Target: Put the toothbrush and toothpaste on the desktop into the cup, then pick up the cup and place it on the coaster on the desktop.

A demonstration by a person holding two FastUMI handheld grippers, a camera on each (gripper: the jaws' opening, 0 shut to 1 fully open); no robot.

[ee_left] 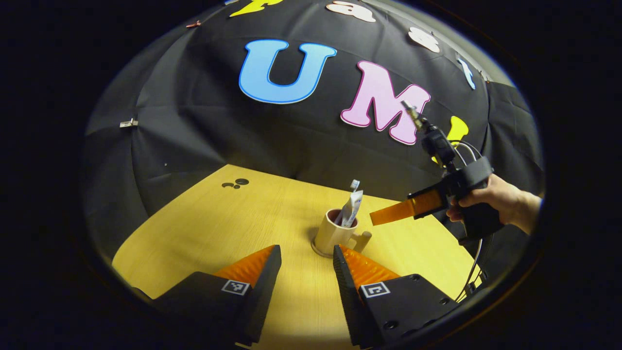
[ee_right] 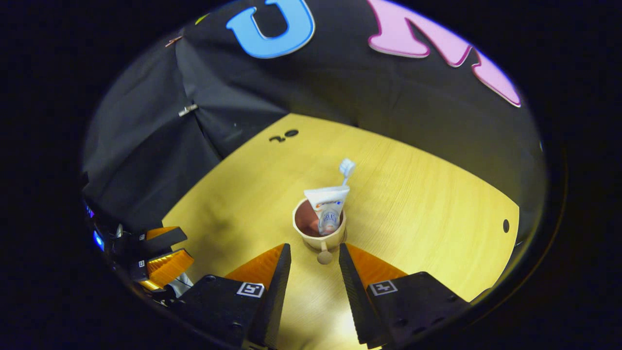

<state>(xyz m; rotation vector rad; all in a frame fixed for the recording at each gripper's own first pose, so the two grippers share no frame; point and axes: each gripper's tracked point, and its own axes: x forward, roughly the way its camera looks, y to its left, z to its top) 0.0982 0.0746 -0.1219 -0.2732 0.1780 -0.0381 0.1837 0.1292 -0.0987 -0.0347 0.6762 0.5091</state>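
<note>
Right gripper view: toothpaste [ee_right: 327, 208] upright in cup [ee_right: 318, 228].

A cup [ee_right: 320, 232] is standing mid-desktop [ee_right: 437, 204] on a coaster [ee_left: 318, 252], the toothpaste [ee_right: 328, 206] and toothbrush [ee_right: 347, 168] sitting upright inside it, with 2 grippers hovering apart on either side.

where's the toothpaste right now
The toothpaste stands inside the cup mid-table, cap end down, with the toothbrush just behind it. In the right gripper view it sits just ahead of the open right tongs.
</note>
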